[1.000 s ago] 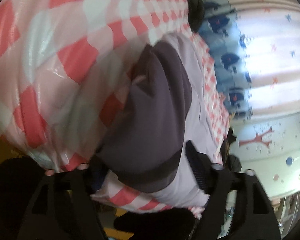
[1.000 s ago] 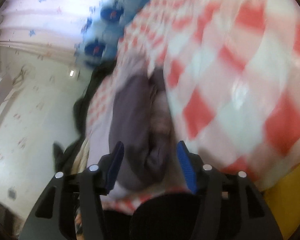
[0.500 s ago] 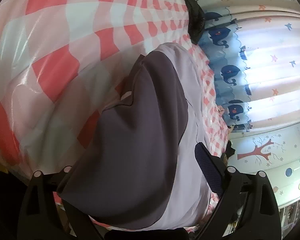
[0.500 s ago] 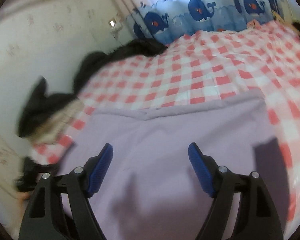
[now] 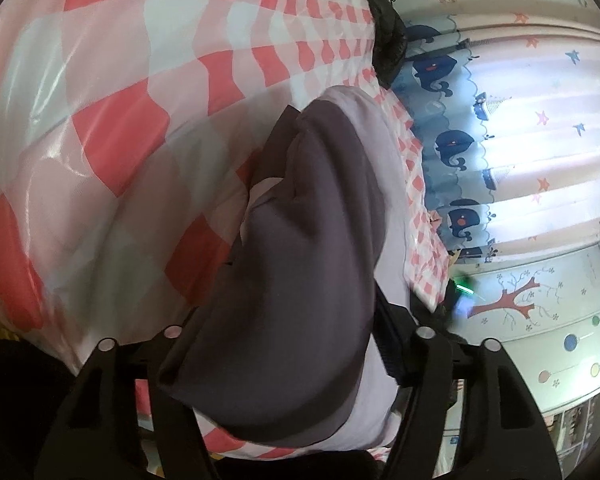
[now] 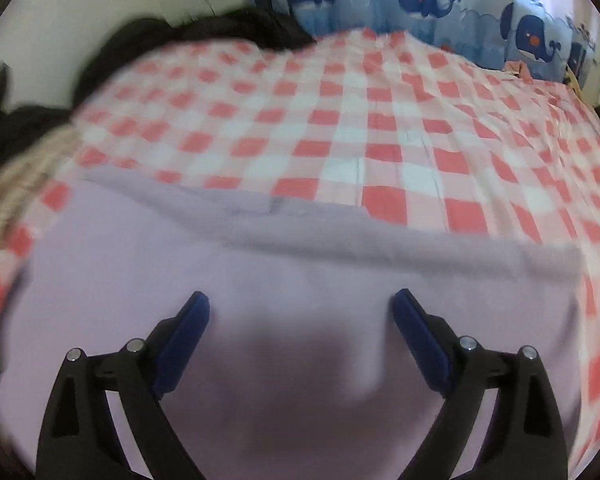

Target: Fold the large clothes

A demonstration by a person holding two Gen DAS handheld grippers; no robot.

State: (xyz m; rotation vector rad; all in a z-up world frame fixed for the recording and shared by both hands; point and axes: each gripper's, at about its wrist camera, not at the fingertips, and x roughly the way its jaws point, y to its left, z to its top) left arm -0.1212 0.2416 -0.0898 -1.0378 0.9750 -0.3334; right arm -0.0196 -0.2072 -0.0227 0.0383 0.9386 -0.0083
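Note:
A large garment, lilac with a dark grey panel (image 5: 308, 240), lies on the red-and-white checked bed cover (image 5: 140, 120). My left gripper (image 5: 284, 320) sits at its near end. A thick dark fold fills the gap between the jaws and hides the left finger. The jaws are closing, and the right pad (image 5: 384, 332) is at the lilac edge. In the right wrist view my right gripper (image 6: 300, 300) hovers over the flat lilac cloth (image 6: 260, 264). Its jaws are opening wide, with nothing between them.
The checked cover (image 6: 380, 140) stretches beyond the garment. A pile of black clothes (image 6: 220, 28) lies at the far edge, with a beige item (image 6: 20, 168) at the left. A whale-print curtain (image 5: 452, 140) and a wall with a tree decal (image 5: 512, 300) border the bed.
My right gripper swung away from the bunched dark end, rolled upright and now hangs over the flat lilac cloth with wider jaws. My left gripper stayed put; its jaws widened, then narrowed.

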